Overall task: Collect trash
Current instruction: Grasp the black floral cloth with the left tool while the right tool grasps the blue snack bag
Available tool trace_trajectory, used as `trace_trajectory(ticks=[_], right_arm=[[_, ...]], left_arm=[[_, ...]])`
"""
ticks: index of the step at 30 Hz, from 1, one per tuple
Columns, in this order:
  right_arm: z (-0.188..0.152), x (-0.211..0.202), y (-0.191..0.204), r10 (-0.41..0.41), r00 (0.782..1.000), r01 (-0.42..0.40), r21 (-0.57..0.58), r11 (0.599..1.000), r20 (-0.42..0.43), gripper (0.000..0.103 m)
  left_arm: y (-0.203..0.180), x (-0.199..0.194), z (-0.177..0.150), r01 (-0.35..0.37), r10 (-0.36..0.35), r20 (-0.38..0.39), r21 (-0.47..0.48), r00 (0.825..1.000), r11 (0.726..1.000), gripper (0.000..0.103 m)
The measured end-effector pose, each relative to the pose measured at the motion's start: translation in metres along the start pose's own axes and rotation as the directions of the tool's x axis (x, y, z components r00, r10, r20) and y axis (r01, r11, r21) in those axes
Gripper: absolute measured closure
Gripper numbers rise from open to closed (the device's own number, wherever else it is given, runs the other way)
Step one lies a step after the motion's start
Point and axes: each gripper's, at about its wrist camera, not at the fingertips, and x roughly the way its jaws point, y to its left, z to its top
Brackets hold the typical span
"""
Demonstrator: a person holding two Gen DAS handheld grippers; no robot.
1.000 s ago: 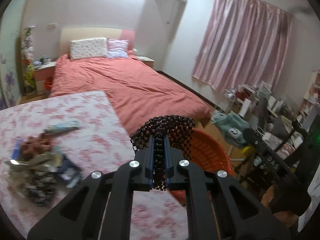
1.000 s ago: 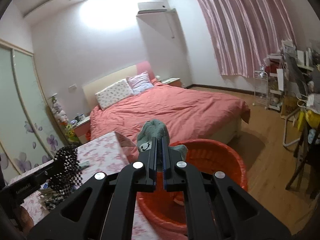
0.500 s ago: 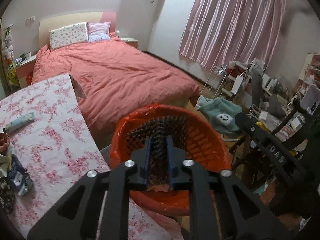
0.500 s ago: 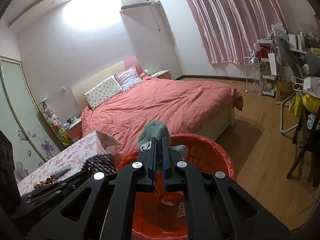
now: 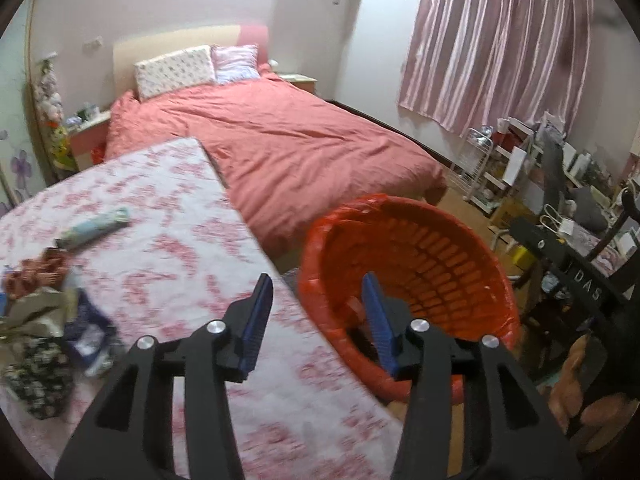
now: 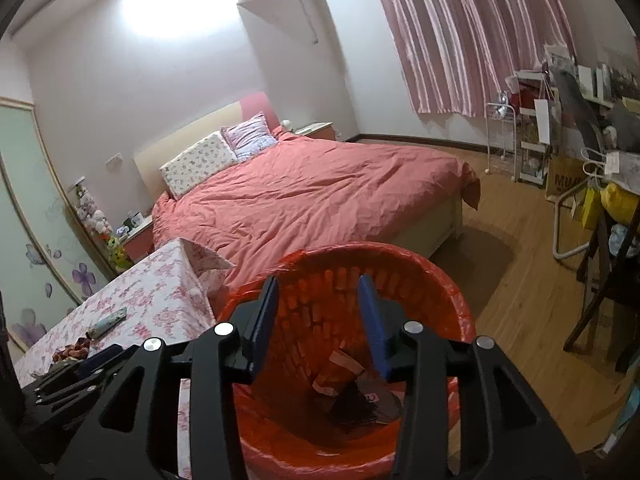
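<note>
An orange basket lined with a red bag (image 5: 404,216) (image 6: 448,280) stands off the table's right edge. My left gripper (image 5: 317,292) hangs over the table edge by the basket's rim, its jaws opening with nothing between them. The right gripper (image 6: 318,292) is above the basket's mouth, jaws also opening and empty. At the basket's bottom lie a black checked wrapper (image 6: 354,404), a grey cloth piece (image 6: 386,402) and pale scraps. A pile of trash (image 5: 40,320) and a rolled pale blue packet (image 5: 92,228) (image 6: 110,320) stay on the floral tablecloth (image 5: 180,240).
A bed with a coral cover (image 5: 288,136) lies behind the table and basket. Cluttered shelves and a wire rack (image 5: 476,160) line the right wall below pink curtains (image 6: 460,32). Wooden floor (image 6: 528,280) lies open right of the basket. The left tool's black body (image 6: 80,368) shows at lower left in the right wrist view.
Both grippers went from shut to open. The left let go of the black checked wrapper and the right let go of the grey-green cloth piece; both now lie in the basket. The left view swung towards the table.
</note>
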Motion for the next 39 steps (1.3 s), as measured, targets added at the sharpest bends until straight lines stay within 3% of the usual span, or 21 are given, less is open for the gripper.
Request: trace_trajectory(ticks=[8, 14, 16, 24, 30, 39], right_arm=[[-0.007, -0.005, 0.04, 0.058, 0.998, -0.06, -0.07, 0.996, -0.03, 0.061], [-0.022, -0.004, 0.083, 0.129, 0.987, -0.142, -0.151, 0.978, -0.094, 0.061], [-0.03, -0.003, 0.098, 0.154, 0.981, -0.174, -0.178, 0.969, -0.12, 0.06], [-0.059, 0.009, 0.156, 0.233, 0.943, -0.294, -0.266, 0.918, -0.237, 0.043], [-0.082, 0.025, 0.2, 0.261, 0.911, -0.362, -0.314, 0.878, -0.32, 0.038], [-0.114, 0.057, 0.253, 0.207, 0.89, -0.383, -0.418, 0.824, -0.406, 0.034]], left_arm=[[0.047, -0.048, -0.014, -0.108, 0.11, 0.055, -0.034, 0.992, 0.994, 0.05], [0.097, -0.083, -0.03, -0.204, 0.212, 0.076, -0.105, 0.974, 0.973, 0.046], [0.118, -0.095, -0.037, -0.238, 0.25, 0.078, -0.142, 0.965, 0.961, 0.045], [0.197, -0.138, -0.073, -0.366, 0.394, 0.057, -0.266, 0.917, 0.892, 0.034], [0.243, -0.148, -0.099, -0.399, 0.427, 0.003, -0.353, 0.904, 0.846, 0.032], [0.274, -0.152, -0.115, -0.386, 0.414, -0.016, -0.398, 0.91, 0.832, 0.029]])
